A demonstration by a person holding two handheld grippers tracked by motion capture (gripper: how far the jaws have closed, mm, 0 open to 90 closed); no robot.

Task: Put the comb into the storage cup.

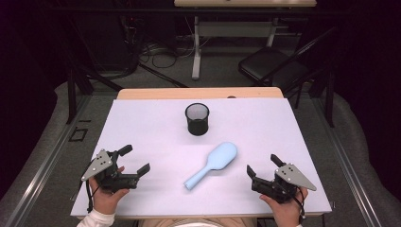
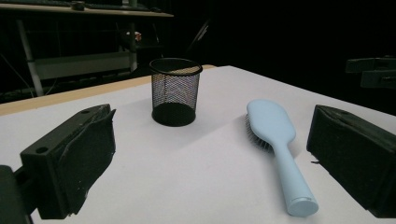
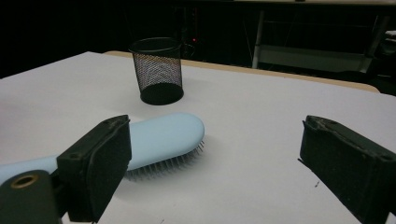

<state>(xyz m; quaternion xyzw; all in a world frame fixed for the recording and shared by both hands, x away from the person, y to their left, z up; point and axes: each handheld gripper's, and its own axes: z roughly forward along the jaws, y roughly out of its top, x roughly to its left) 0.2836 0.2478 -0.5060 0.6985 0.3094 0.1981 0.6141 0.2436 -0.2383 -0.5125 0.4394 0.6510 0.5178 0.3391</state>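
Hairbrush (image 1: 213,164) lies flat on the white table (image 1: 142,127), between the two grippers and touching neither. It is light blue. Its bristles face down, so it sits steady and will not roll. Its handle points toward the person, and its wide head points toward the black mesh cup (image 1: 196,118) farther back. The cup stands upright and looks empty. Its mouth is open at the top, so something long could go in it, I think. The brush and the cup are apart, with bare table between them.

The left gripper (image 1: 133,159) sits near the front left of the table, held in the person's hand. Its jaws are spread wide with nothing between them. In the left gripper view the brush handle lies close to one jaw, with the cup behind.

The right gripper (image 1: 264,165) sits near the front right, also in a hand. Its jaws are spread wide too and hold nothing. In the right gripper view the brush head lies just past one jaw.

Both grippers point in toward the brush. That makes sense if the brush is the thing to pick up. The handle end is nearest the person, so it looks like the easy part to pinch.
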